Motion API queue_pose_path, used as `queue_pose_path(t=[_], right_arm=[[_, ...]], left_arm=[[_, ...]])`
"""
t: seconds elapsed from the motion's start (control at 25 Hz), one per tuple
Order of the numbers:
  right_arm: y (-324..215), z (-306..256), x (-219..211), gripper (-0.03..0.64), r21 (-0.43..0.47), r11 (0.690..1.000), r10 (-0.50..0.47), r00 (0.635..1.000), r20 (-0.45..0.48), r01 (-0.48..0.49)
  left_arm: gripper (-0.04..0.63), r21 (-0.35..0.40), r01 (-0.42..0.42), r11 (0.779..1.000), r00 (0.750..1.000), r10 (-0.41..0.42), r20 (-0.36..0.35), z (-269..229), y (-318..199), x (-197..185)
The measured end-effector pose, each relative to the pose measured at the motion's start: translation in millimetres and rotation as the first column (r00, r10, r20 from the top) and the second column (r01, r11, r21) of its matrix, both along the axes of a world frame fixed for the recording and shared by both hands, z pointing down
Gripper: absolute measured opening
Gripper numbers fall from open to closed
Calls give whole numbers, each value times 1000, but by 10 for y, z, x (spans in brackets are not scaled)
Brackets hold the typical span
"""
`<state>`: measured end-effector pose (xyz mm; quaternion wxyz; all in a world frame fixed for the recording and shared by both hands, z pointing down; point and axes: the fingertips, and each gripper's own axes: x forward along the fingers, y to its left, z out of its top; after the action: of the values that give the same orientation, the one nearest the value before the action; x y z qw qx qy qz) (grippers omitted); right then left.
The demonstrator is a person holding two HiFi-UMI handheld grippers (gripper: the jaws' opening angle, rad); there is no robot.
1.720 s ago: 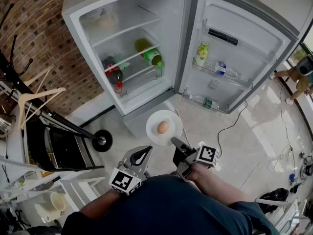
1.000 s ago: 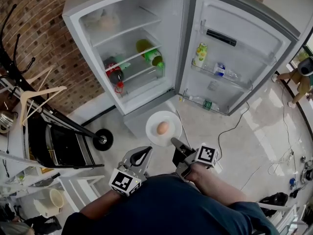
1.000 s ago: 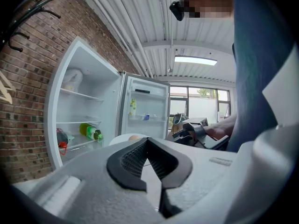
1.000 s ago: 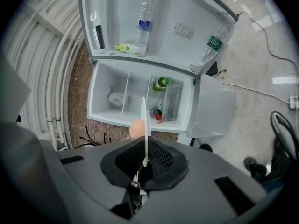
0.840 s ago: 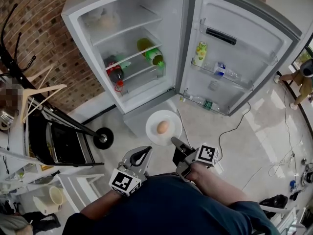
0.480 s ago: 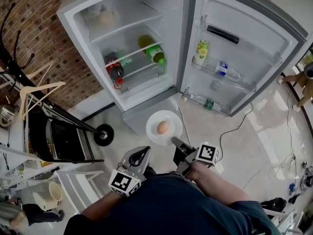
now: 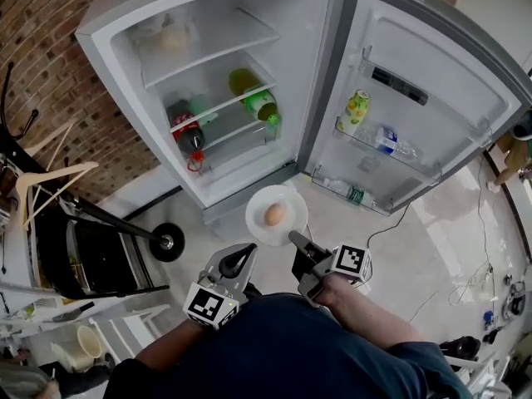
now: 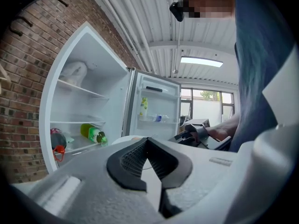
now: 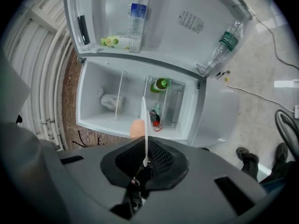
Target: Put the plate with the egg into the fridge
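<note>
Both grippers have advanced toward the open fridge (image 7: 208,56). Fingers of the right gripper (image 7: 293,238) pinch the plate (image 7: 258,209) by its rim, level so the egg (image 7: 275,214) stays put, not yet inside; the left gripper (image 7: 247,249) has its fingers closed, empty.

The rim of the plate (image 9: 144,118) is clamped between the jaws of the right gripper (image 9: 145,160); the plate is seen edge-on, with the egg (image 9: 137,128) shown against its left face. Beyond it the open fridge (image 9: 91,104) is seen, a green bottle (image 9: 161,84) laid on a shelf
</note>
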<state>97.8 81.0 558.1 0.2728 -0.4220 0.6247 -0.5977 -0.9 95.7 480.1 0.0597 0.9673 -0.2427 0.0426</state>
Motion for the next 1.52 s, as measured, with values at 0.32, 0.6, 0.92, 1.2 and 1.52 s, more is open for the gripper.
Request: queue_pose_path(t=[0.32,0.6,0.92,1.2,1.52], right_arm=[[-771,-86,-167,21,5,1000,30,1000,-1,-30],[-1319,-147,-387,21,4,999,54,998,-31,-54],[-1810,-188,-444,21,0,999,33,999,-14,-33],[-2257,-193,-434,21,-17,998,-59,998,4,59],[-2752,-207,-351,21,-10,996,-90,995,32,91]], left_arm=[[5,-2,-41,999,999,41,-16,-57,-791,-164],[5,13,-75,997,997,76,-24,-102,-1352,-421],[5,2,-59,998,998,59,-18,-51,-1702,-489],[5,-9,45,999,999,-45,-3,-58,-2013,-437],[5,7,125,992,992,-125,15,-57,-2202,-358]])
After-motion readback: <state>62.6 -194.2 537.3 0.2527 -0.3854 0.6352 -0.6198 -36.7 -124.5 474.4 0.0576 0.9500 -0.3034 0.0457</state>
